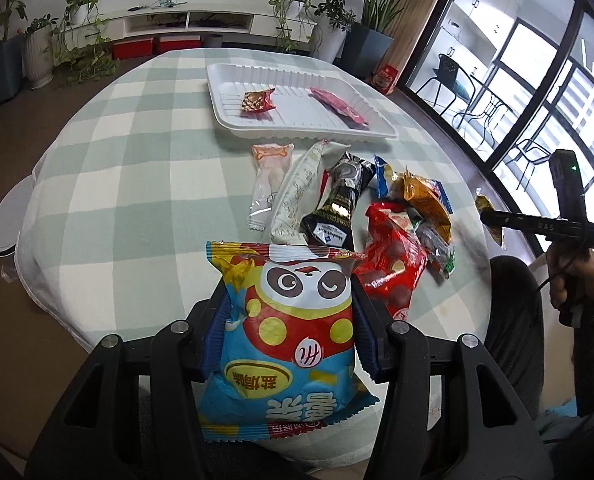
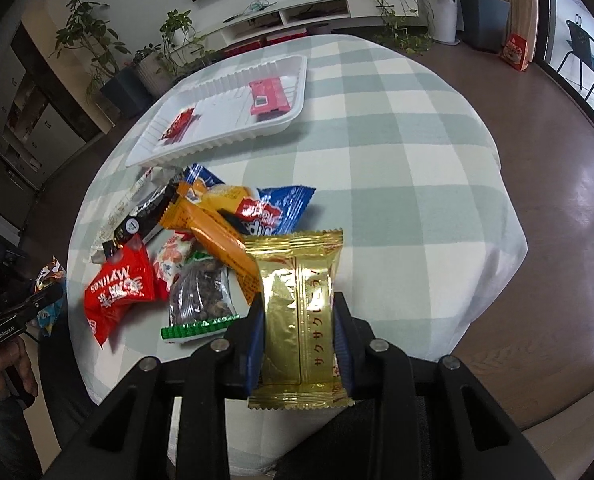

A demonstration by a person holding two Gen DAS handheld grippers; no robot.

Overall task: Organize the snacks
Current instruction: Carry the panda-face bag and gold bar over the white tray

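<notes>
A loose heap of snack packets [image 1: 377, 216] crowds the table [image 1: 137, 184] between its near edge and the white tray [image 1: 297, 130], which sits toward the far edge. The tray's middle is bare between a small red packet [image 1: 257, 100] and a pink packet [image 1: 339, 106]. In the left wrist view the checked cloth left of heap and tray lies open; in the right wrist view, so does the cloth to their right.

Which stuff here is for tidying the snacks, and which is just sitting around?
For the job:
- panda bag, in left tongs
- gold packet, in right tongs
- snack pile
- white tray

Just around:
- potted plants
- TV shelf
- red box on the floor
</notes>
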